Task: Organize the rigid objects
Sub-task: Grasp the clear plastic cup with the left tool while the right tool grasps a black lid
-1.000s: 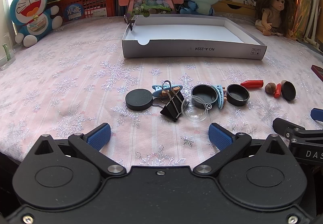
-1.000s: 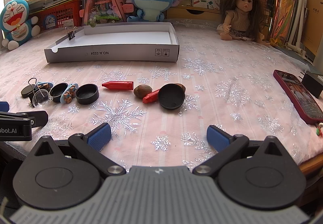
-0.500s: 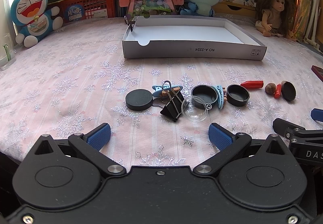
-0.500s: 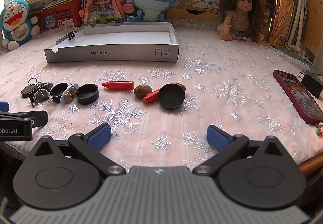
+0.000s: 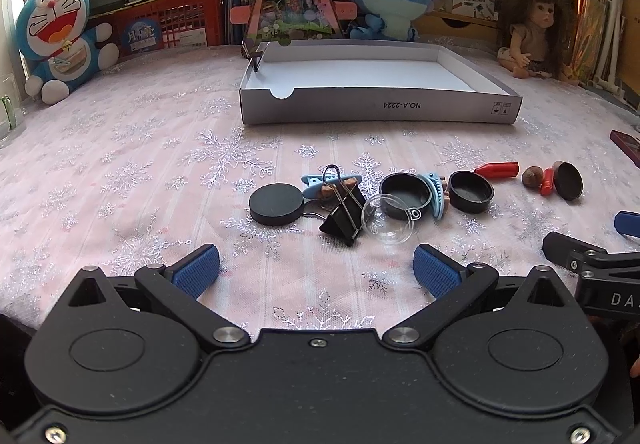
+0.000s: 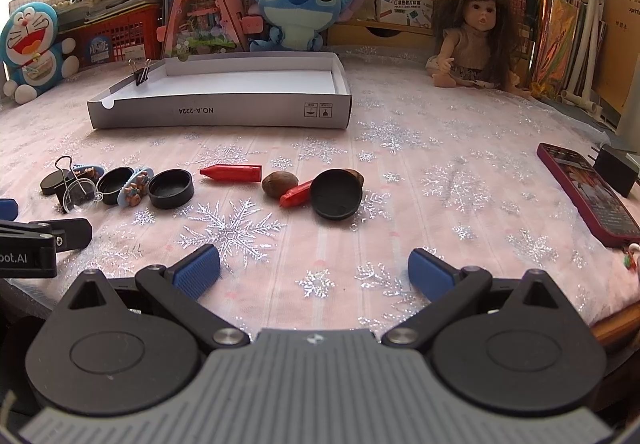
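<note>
Since both claws hang spread apart with nothing between their pads, I judge that no pick has begun: my left claw (image 5: 316,270) faces the cluster near the bench's front edge, my right claw (image 6: 314,270) the scatter beside it. The white box (image 5: 380,110) sits toward the far edge, bare inside except a small binder clip (image 6: 140,74) on its left rim. Next, I think, the left claw needs to advance and drop over the large binder clip (image 5: 340,218), which leans on the clear dome (image 5: 386,220), so a clean grip means closing on the clip body alone. I count two binder clips, four black round lids (image 5: 276,204), two blue hair clips (image 6: 134,190), two red crayons (image 6: 232,174), at least one nut (image 6: 280,184), one dome
</note>
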### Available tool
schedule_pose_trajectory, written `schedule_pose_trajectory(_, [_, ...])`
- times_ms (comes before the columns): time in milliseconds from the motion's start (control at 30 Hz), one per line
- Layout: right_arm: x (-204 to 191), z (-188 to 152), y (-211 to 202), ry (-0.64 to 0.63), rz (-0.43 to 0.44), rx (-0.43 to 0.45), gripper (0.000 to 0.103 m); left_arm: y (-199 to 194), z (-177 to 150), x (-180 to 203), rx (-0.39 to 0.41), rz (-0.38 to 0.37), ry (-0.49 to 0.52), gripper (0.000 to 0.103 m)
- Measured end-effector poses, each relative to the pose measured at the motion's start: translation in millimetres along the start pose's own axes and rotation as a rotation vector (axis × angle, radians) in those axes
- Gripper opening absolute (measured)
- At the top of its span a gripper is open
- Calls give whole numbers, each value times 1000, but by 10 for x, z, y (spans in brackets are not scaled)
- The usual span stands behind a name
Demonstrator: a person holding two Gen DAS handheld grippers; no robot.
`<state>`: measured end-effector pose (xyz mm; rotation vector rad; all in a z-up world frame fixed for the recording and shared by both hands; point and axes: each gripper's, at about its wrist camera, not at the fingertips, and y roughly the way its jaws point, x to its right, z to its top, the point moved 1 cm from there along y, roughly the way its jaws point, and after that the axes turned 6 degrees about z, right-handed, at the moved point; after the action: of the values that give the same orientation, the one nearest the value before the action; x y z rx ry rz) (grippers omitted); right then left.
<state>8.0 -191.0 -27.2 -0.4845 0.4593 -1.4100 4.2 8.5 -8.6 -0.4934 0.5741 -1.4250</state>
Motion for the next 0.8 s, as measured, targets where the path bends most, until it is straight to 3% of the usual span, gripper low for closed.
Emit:
schedule_pose_trajectory(267, [-45,-39,-34,-21,-32,36,103,-7,-29,2,25,2,-1,103])
schedule_pose_trajectory(400, [-2,-47,-42,3,-1,45,103,-26,-8,-27,27,-15,2,101])
schedule_pose_trajectory(700, [133,64,-53,-30,-10,127,99,-223,22,-41,116,-52,37,60])
schedule_pose_trajectory(767, [137,86,-44,-44,-5,133,96,-285,32,-31,127,-81,28,42])
schedule_pose_trajectory(800, [135,93,-38,-50,2,136,94,-308,36,-35,125,-102,15,40])
